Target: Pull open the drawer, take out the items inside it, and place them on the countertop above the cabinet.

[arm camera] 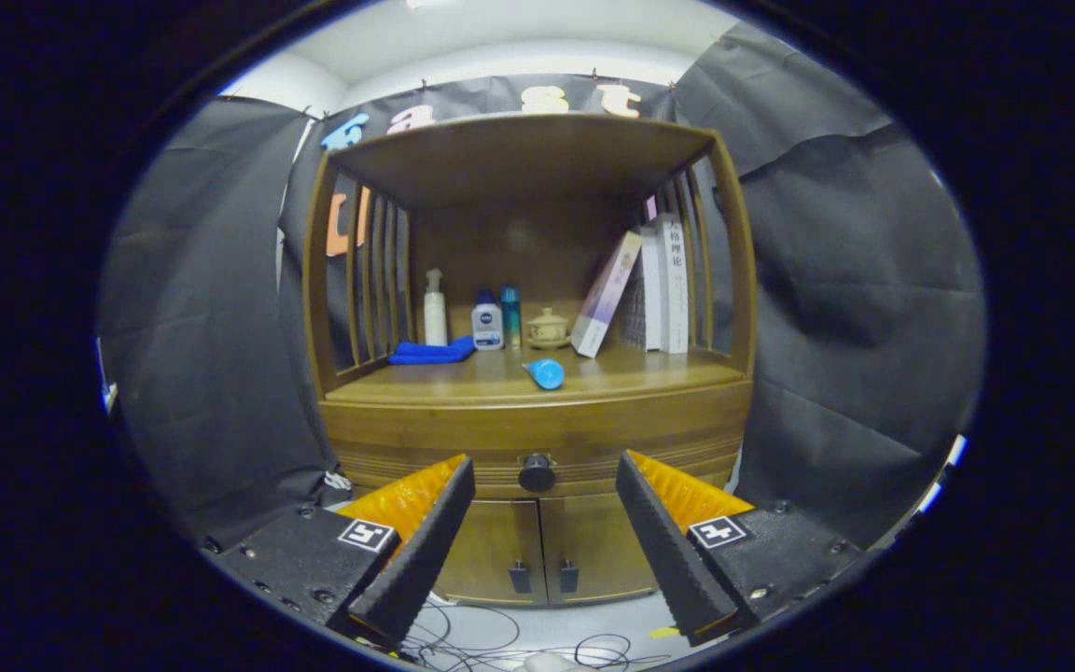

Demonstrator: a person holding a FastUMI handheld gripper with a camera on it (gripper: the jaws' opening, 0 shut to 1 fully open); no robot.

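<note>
Right now your gripper (545, 523) sits low in the frame with its two fingers (425, 541) spread wide, holding nothing; the gap between them frames the drawer knob (537, 473), which lies a little beyond the fingertips, not touched. The drawer (537, 439) is shut, its front running across the middle of the wooden cabinet (537, 373) just under the countertop (500, 373). Below the knob, between your fingers, you see two lower cabinet doors (542, 546) with small dark handles, both closed.

On the countertop, just above centre of the frame, a blue cylinder (545, 373) lies on its side near the front edge. Behind it, toward the back, stand a white pump bottle (434, 310), a white bottle with a dark cap (487, 323), a slim teal bottle (510, 317) and a small lidded pot (548, 329). A folded blue cloth (432, 353) lies at centre-left by the slatted side. At centre-right, books (659, 285) stand upright, with one book (607, 294) leaning against them.

At the very bottom, loose cables (500, 644) trail on the floor.
</note>
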